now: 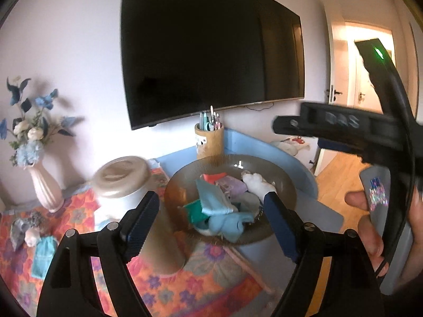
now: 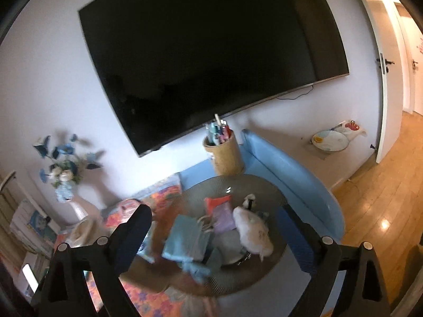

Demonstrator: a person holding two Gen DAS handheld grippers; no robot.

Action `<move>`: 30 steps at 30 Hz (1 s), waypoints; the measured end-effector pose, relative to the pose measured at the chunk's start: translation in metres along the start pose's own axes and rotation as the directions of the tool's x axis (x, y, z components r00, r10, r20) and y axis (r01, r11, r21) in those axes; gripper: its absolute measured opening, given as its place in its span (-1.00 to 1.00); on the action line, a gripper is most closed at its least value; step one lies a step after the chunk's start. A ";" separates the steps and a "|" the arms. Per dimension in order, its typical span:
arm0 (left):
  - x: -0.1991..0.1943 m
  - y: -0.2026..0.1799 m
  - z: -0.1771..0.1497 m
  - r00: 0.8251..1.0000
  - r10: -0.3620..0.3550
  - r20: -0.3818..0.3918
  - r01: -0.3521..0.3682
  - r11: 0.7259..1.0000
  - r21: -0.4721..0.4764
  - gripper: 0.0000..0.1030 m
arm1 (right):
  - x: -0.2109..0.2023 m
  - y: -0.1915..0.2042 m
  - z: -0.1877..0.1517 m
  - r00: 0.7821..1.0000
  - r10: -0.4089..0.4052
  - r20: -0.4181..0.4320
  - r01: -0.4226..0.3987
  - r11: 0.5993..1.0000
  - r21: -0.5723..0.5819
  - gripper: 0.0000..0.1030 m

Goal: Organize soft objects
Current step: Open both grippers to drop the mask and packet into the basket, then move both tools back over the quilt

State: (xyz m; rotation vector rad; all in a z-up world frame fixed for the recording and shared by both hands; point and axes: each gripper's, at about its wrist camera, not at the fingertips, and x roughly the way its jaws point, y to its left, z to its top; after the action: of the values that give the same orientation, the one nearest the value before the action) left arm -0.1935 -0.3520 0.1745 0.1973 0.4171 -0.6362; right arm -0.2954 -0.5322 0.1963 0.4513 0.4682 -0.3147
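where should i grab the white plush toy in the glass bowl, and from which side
Take the white plush toy across its rounded body, coming from above. It lies on top of the folded cloths at the right side of the glass bowl, with nothing over it, and its long axis runs front to back, so jaws set left and right should span it. The bowl's rim probably blocks a low sideways approach.

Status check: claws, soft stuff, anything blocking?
Left claw open, empty. Right claw open, empty. Soft items piled in glass bowl; blue pouch left on cloth. Nothing blocking.
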 end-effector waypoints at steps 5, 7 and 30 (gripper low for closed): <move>-0.042 0.040 -0.010 1.000 0.018 -0.007 -0.019 0.999 -0.043 0.56 | -0.028 0.020 -0.032 0.992 0.126 -0.004 -0.126 0.992 0.005 0.85; -0.058 0.060 -0.015 0.998 0.057 0.001 -0.057 0.997 -0.059 0.56 | -0.034 0.038 -0.047 0.987 0.160 0.000 -0.160 0.987 -0.019 0.85; -0.095 0.395 -0.158 0.858 0.389 -0.335 -0.509 0.730 -0.457 0.77 | 0.107 0.357 -0.219 0.928 0.080 -0.364 -0.304 0.725 -0.618 0.85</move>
State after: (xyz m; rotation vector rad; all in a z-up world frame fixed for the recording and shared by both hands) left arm -0.0708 0.0586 0.0943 -0.1696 0.7166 0.0093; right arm -0.1449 -0.1412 0.0905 -0.1690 0.8006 0.1511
